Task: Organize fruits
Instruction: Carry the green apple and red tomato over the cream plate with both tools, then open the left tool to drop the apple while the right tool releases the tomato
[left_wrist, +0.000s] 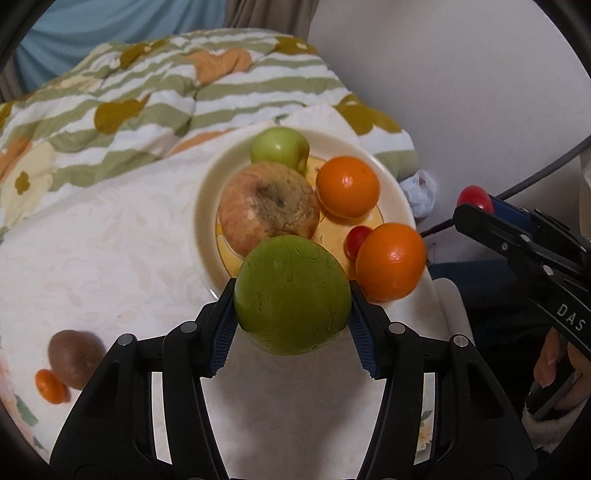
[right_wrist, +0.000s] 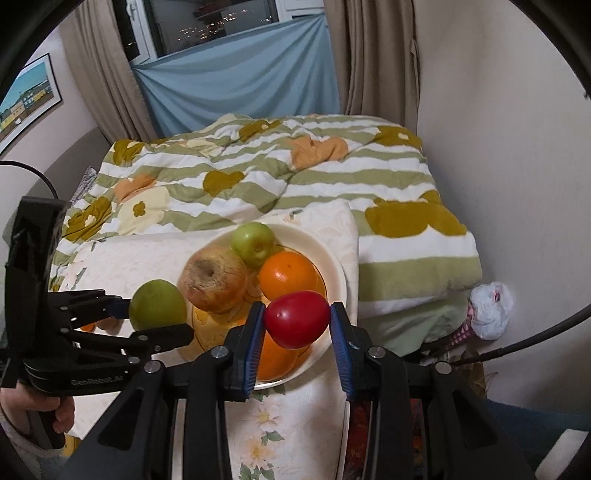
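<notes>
My left gripper (left_wrist: 292, 295) is shut on a large green fruit (left_wrist: 291, 317), held just above the near rim of a cream plate (left_wrist: 207, 199). On the plate lie a big blotchy apple (left_wrist: 269, 208), a small green apple (left_wrist: 279, 147), two oranges (left_wrist: 348, 186) (left_wrist: 389, 262) and a small red fruit (left_wrist: 356, 240). My right gripper (right_wrist: 297, 314) is shut on a red tomato-like fruit (right_wrist: 297, 325) over the plate's (right_wrist: 340, 273) near side, above an orange (right_wrist: 277, 362). In the right wrist view the left gripper (right_wrist: 159, 317) with its green fruit (right_wrist: 159, 306) hangs left of the plate.
The plate rests on a pale floral cloth (left_wrist: 110, 240) on a bed with a green-striped duvet (right_wrist: 332, 177). A kiwi (left_wrist: 75, 358) and a small tangerine (left_wrist: 51, 386) lie on the cloth at lower left. A white wall (right_wrist: 498, 147), a crumpled bag (right_wrist: 491, 310) and cables are on the right.
</notes>
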